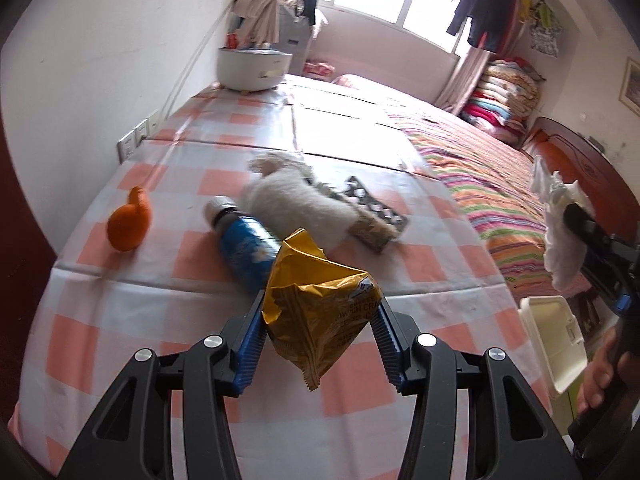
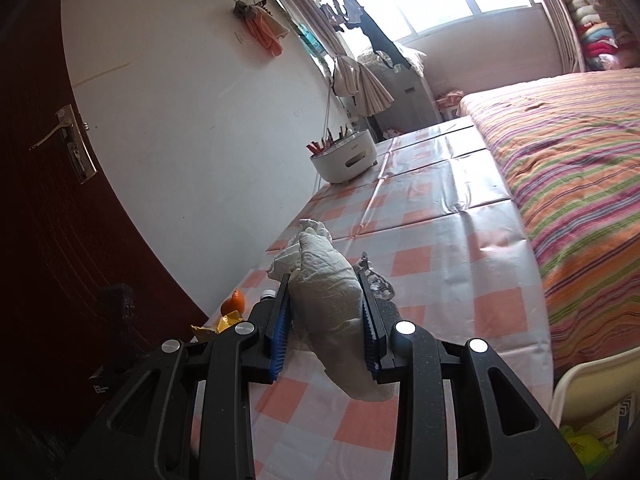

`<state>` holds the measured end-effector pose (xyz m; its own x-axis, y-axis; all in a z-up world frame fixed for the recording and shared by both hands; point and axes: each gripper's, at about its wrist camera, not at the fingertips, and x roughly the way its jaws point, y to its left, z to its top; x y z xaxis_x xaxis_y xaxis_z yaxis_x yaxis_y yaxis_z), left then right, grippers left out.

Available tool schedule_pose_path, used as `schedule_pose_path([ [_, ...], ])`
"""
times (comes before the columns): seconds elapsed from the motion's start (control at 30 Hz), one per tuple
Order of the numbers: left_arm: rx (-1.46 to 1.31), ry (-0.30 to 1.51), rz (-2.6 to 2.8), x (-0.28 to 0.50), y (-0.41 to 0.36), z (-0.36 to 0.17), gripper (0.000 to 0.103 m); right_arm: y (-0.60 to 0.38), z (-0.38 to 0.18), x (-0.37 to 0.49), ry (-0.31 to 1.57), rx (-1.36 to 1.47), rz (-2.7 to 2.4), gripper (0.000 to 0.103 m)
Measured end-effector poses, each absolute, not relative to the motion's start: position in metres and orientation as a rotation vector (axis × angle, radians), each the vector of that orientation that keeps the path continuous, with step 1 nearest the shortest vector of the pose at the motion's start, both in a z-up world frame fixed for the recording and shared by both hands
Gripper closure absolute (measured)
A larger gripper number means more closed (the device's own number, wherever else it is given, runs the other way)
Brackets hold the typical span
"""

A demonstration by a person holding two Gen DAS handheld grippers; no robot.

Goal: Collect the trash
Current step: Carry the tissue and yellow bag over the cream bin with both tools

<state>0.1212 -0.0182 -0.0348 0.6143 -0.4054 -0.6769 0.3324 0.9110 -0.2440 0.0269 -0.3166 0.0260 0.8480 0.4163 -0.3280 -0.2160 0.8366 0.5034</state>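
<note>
The bed (image 2: pixel 568 168) w/ its striped cover is lying along the right side of the tabletop (image 1: pixel 132 292), which is wearing a pink-and-white checked cloth. A white bin (image 1: pixel 556 344) w/ its lid raised is standing off the tabletop's right edge, near the bed's foot. A white round basket (image 2: pixel 344 160) is sitting at the far end of the tabletop, by the wall.

The left tongs (image 1: pixel 320 320) are gripping a yellow snack bag (image 1: pixel 316 312) btwn the blue pads, holding it up over the tabletop (the crumpled top is sticking up past the fingertips, the lower corner hanging down). The right tongs (image 2: pixel 325 316) are clamping a crumpled white tissue (image 2: pixel 324 300), its loose end drooping below the fingers; in the left wrist view this tissue is hanging beside the bin, over the gap by the bed.

On the tabletop, a white fluffy toy (image 1: pixel 296 204) is lying near the middle, touching a blue bottle (image 1: pixel 244 244) w/ a white cap that is lying on its side. A dark blister pack (image 1: pixel 376 208) is lying just beside the toy, partly under it. An orange object (image 1: pixel 130 220) (fruit or peel, can't tell) is sitting apart to the left, nearer the wall.
</note>
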Motion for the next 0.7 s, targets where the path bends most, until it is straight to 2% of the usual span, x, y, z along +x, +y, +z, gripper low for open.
schedule_pose_path([
  [0.7,0.005,0.814,-0.777,0.073,-0.168,-0.017,0.054,-0.441,-0.008,-0.059,0.43,0.503,-0.031,0.072],
])
